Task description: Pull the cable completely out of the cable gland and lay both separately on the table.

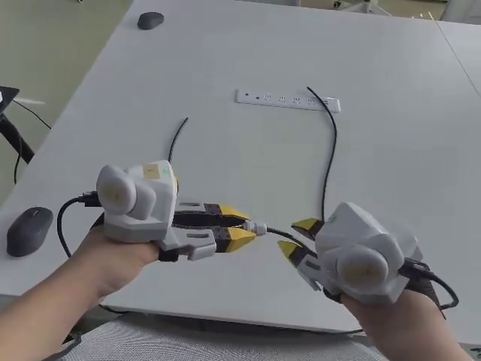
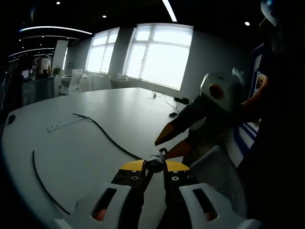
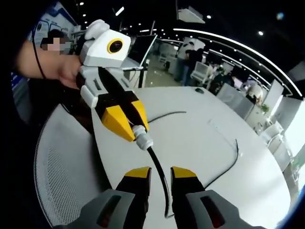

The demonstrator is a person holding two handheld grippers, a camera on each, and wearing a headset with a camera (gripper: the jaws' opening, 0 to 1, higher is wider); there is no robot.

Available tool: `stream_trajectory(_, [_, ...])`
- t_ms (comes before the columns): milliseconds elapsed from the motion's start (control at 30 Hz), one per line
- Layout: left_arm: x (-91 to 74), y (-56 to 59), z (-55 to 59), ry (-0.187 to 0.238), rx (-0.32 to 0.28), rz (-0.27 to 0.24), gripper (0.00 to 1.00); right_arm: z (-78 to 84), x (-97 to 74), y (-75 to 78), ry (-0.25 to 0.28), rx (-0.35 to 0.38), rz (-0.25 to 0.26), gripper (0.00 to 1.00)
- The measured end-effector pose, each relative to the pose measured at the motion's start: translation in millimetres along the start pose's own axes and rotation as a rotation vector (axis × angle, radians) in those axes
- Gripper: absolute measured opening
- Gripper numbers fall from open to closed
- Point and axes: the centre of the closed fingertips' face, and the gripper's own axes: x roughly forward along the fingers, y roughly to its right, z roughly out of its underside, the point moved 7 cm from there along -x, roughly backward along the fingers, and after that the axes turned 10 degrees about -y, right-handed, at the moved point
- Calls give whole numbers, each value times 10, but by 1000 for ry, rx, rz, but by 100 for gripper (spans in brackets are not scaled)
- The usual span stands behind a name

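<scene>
**Position.** The left gripper [image 1: 246, 228] holds the white cable gland [image 1: 255, 227] in the air above the near edge of the table [image 1: 225, 45]. Its yellow-tipped jaws are pressed together on the gland body. The black cable [image 1: 331, 154] leaves the gland, passes between the jaws of the right gripper [image 1: 298, 237], and trails across the table toward the power strip [image 1: 288, 99]. In the right gripper view, the right jaws stand spread, one on each side of the cable [image 3: 158, 167], with a gap on both sides; no pinch is made.

**Handling.** The gland appears to be small, rigid, light plastic with a smooth surface; clamp it across the body, as held. The cable looks thin, limp and light, and the gland seal probably grips it. Take hold of the cable just beside the gland exit and pull straight along the gland axis. A hold farther off likely only takes up slack. The smooth jacket may slip in the jaws.

**Note.** A separate short cable [image 1: 178, 138] lies well apart on the table.
</scene>
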Motion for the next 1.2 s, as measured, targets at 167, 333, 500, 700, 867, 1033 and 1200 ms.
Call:
stream_trajectory(167, [12, 15, -10, 0, 6, 0, 15, -40, 8, -7, -8, -45, 24, 5])
stream_trajectory(333, [1, -1, -1, -5, 5, 2, 15, -54, -2, -49, -3, -86, 36, 4])
stream_trajectory(500, [1, -6, 5, -6, 7, 1, 15, -91, -10, -97, -1, -147, 54, 2])
stream_trajectory(700, [5, -10, 13, -12, 11, 6, 15, -112, -3, -110, 2, -148, 49, 2])
stream_trajectory(867, [1, -3, 22, -16, 14, 13, 15, -99, -2, -107, 4, -94, 18, 1])
stream_trajectory(1033, [9, 7, 24, -14, 12, 16, 15, -77, 1, -116, 3, -68, 15, 1])
stream_trajectory(1200, [18, 15, 25, -12, 9, 18, 15, -58, 5, -99, 4, -21, 3, 0])
